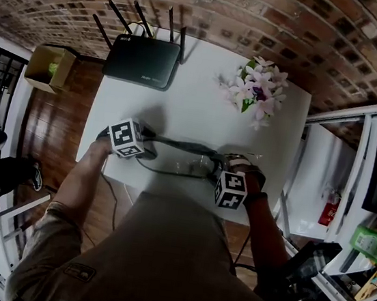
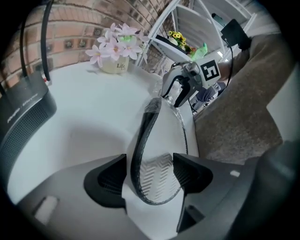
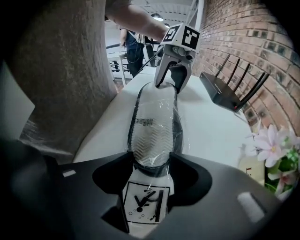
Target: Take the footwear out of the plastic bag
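The white table (image 1: 187, 112) drops off to wood floor on the left of the head view, and a white rack (image 1: 341, 166) stands close by its right edge. Its middle is bare, so there is free room between the near edge and the things along the far side.

I count one router (image 1: 142, 61) at the table's upper left, one pot of flowers (image 1: 257, 90) at its upper right, one cardboard box (image 1: 50, 66) on the floor further left, one slipper (image 3: 153, 136), one clear bag (image 3: 143, 204) and two grippers.

The slipper lies sole up inside the bag, right along the near edge of the table, stretched from one gripper to the other.

The left gripper (image 2: 150, 161) points down at one end of it. Its jaws stand wide, with the rounded end of the slipper between them and the pads just beside its sides.

The right gripper (image 3: 151, 161) comes down at the other end. Its jaws are wide too, astride the bag's flat tail with its printed warning square, and the slipper's tip sits between the jaw tips without any squeeze showing.
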Tool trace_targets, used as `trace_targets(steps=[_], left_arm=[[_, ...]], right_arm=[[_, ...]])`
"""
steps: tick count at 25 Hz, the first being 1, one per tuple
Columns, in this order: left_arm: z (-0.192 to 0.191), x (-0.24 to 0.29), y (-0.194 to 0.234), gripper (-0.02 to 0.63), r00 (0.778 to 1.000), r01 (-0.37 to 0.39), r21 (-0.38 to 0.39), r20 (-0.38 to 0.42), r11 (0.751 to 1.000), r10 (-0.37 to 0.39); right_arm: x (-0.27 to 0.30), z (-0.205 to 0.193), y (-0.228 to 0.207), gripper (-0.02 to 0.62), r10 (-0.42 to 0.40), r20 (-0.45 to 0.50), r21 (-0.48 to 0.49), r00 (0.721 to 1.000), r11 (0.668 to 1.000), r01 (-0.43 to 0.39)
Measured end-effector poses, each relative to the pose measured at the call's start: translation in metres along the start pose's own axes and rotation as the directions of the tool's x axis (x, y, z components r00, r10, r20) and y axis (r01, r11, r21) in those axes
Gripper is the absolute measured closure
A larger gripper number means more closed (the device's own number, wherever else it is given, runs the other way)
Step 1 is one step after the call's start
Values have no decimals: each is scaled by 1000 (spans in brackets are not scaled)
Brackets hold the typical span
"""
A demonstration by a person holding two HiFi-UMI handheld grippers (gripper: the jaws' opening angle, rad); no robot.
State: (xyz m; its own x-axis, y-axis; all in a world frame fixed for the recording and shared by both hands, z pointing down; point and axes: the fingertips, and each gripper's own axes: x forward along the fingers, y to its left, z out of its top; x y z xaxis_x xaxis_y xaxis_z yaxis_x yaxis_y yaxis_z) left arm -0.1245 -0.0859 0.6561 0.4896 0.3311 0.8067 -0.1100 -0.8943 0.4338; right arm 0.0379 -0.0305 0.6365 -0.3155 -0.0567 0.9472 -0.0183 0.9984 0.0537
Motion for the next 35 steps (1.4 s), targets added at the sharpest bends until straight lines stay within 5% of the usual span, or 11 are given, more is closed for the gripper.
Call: trace_targets(steps=[12,35], left_arm=[[-2,4,-11,325,999,23,22,-36,999,-22],[-31,-21,-13,424,1000,-16,-15,-25,1000,16]], right_arm=[[1,-1,6,405,-114,2,-60,993,992,114],[-8,-15,3,473,-97,-36,-12,995,995,96]])
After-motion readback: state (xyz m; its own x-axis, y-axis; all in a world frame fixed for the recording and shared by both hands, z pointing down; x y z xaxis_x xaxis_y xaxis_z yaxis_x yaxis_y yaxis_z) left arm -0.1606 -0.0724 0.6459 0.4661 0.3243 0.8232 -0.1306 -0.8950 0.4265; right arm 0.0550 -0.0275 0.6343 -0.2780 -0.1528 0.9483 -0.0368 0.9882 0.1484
